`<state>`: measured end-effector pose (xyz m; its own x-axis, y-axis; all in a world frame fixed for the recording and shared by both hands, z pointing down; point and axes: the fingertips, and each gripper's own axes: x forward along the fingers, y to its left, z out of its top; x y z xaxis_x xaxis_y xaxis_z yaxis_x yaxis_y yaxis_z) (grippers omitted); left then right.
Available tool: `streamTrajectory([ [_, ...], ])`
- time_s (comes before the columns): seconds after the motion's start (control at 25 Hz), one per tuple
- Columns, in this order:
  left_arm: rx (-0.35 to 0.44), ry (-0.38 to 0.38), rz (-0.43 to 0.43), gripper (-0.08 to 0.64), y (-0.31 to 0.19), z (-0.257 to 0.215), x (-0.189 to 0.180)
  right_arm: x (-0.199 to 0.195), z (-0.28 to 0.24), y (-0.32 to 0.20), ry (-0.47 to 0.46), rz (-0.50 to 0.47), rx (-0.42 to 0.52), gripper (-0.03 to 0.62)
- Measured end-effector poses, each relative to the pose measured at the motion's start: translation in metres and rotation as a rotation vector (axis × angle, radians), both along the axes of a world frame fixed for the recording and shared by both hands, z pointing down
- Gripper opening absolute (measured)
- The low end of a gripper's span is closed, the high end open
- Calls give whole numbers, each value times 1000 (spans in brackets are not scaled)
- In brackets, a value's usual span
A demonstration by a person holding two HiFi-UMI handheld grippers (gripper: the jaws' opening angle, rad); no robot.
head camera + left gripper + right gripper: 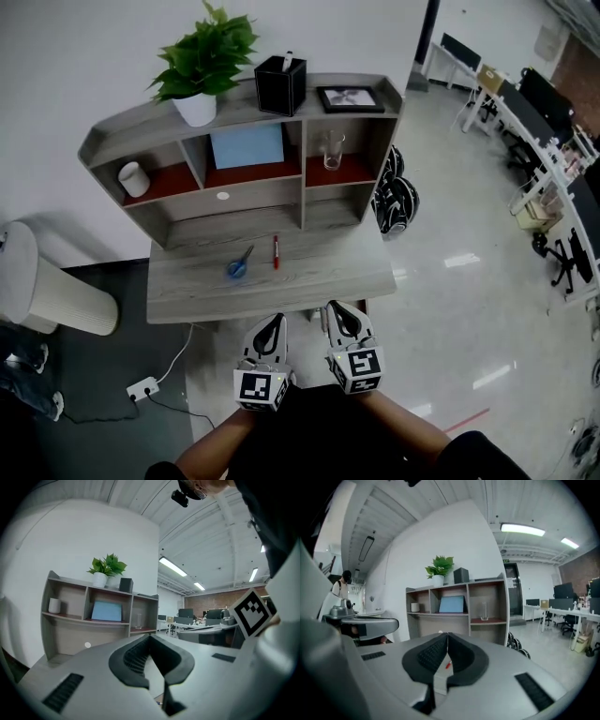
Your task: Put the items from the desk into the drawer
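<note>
A red pen (pixel 276 251) and blue-handled scissors (pixel 240 262) lie on the grey desk (pixel 309 277), in front of its shelf unit. No drawer shows in any view. Both grippers hover just off the desk's front edge, close to the person's body. My left gripper (pixel 272 330) is shut and empty, its dark pads (pixel 140 658) meeting at the tips. My right gripper (pixel 341 318) is shut and empty too, its pads (pixel 461 656) pressed together. A sliver of the red pen (pixel 448 664) shows through the gap under the right pads.
The shelf unit (pixel 239 159) holds a potted plant (pixel 202 61), black box (pixel 280 84), picture frame (pixel 349 98), white cup (pixel 134 178), blue panel (pixel 247 145) and glass (pixel 333 150). A white cylinder (pixel 52 286) stands left; a power strip (pixel 142 387) lies on the floor. Office chairs (pixel 562 253) stand far right.
</note>
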<state>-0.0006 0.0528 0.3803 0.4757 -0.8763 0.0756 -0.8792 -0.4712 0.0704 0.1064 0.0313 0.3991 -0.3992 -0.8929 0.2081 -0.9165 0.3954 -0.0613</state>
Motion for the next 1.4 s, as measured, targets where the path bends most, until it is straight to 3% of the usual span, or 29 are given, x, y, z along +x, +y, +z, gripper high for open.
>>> streamTrajectory([
  [0.2,26,4,17,12,-12,-8,-2,-7,-13,-12,10,16,50,20],
  [0.44,-26,34,5,12,-23,-2,-13,-12,-12,-16,12,30,56,20],
  [0.64,-5,62,5,12,-37,-5,-23,-16,-15,-28,17,44,64,20],
  [1.4,-51,50,-65,12,-49,23,-87,-72,31,-45,66,5,-79,20],
])
